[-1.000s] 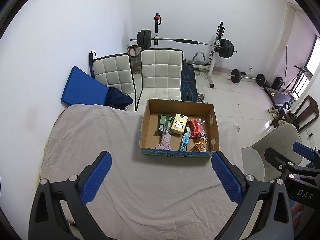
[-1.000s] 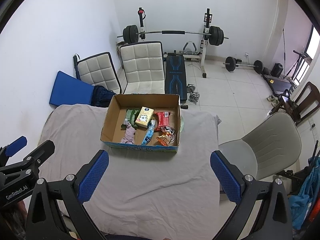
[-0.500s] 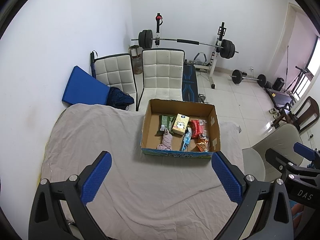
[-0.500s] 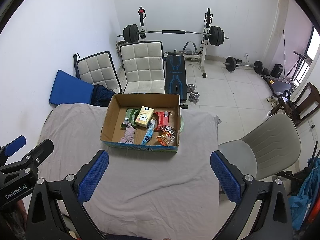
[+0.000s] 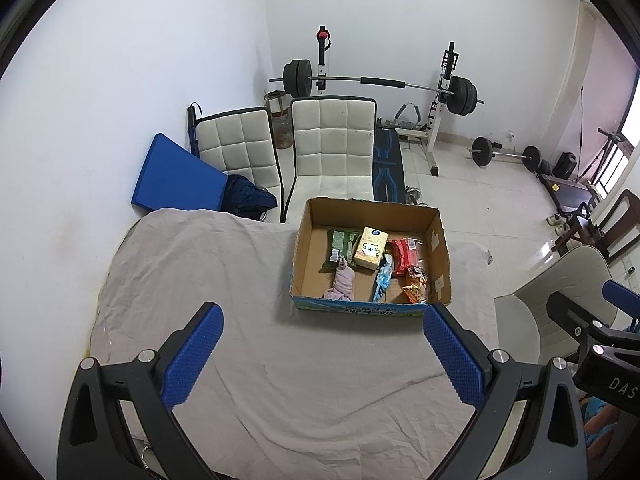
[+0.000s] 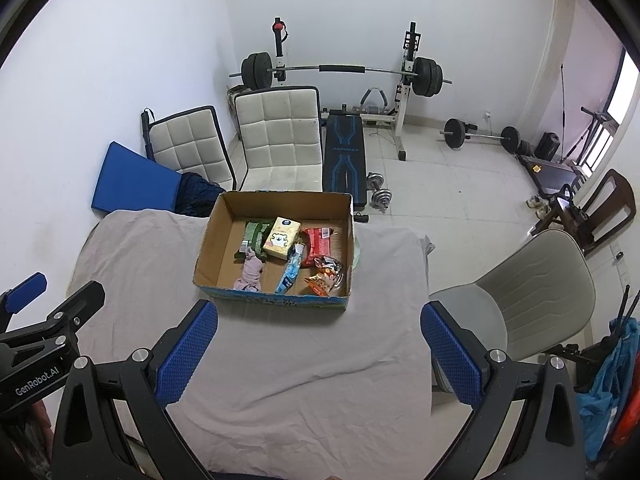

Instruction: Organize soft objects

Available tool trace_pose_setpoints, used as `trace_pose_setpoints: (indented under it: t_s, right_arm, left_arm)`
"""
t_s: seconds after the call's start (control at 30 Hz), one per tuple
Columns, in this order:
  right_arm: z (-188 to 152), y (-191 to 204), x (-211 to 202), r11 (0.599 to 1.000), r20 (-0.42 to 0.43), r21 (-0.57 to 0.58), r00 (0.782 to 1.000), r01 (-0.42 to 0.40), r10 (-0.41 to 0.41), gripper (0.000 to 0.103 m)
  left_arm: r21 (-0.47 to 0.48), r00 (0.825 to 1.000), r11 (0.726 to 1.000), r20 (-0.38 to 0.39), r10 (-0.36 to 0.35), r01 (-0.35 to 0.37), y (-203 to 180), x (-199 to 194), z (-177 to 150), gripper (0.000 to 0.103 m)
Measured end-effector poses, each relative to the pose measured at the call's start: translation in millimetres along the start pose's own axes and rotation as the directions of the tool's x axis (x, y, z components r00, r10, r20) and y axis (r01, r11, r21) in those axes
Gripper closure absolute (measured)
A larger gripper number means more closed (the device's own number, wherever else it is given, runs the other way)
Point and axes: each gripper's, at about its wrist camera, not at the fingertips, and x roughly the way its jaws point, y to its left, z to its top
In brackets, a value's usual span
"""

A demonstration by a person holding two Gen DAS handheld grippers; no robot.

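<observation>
Item: open brown cardboard box [image 5: 436, 240] holding soft packets and pink cloth [image 5: 342, 282], unmoved on my grey-sheeted table [image 5: 200, 280]. Left gripper [image 5: 322, 354] and right gripper [image 6: 320, 350]: spread wide, empty, barely shifted. Nothing gained.

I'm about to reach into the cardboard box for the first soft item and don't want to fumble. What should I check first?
1. Left gripper open, nothing held: ok.
2. Right gripper open, nothing held: ok.
3. Cardboard box top open, contents reachable: ok.
4. Pink cloth lies free, near the front wall: ok.
5. Cloth-covered table bare in front of the box: ok.
6. Whether the packets beside the cloth are soft: cannot tell.
</observation>
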Motion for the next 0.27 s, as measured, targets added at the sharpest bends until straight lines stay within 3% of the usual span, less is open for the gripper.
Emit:
trace_pose_setpoints:
  t_s: [0.27]
  right_arm:
    - [0.3,-0.7,-0.3,1.000,0.000,-0.003,1.000,0.001,-0.001,0.000]
  left_arm:
    - [-0.010,1.000,1.000,0.007,0.007,-0.007,0.3,1.2,-3.1,0.001]
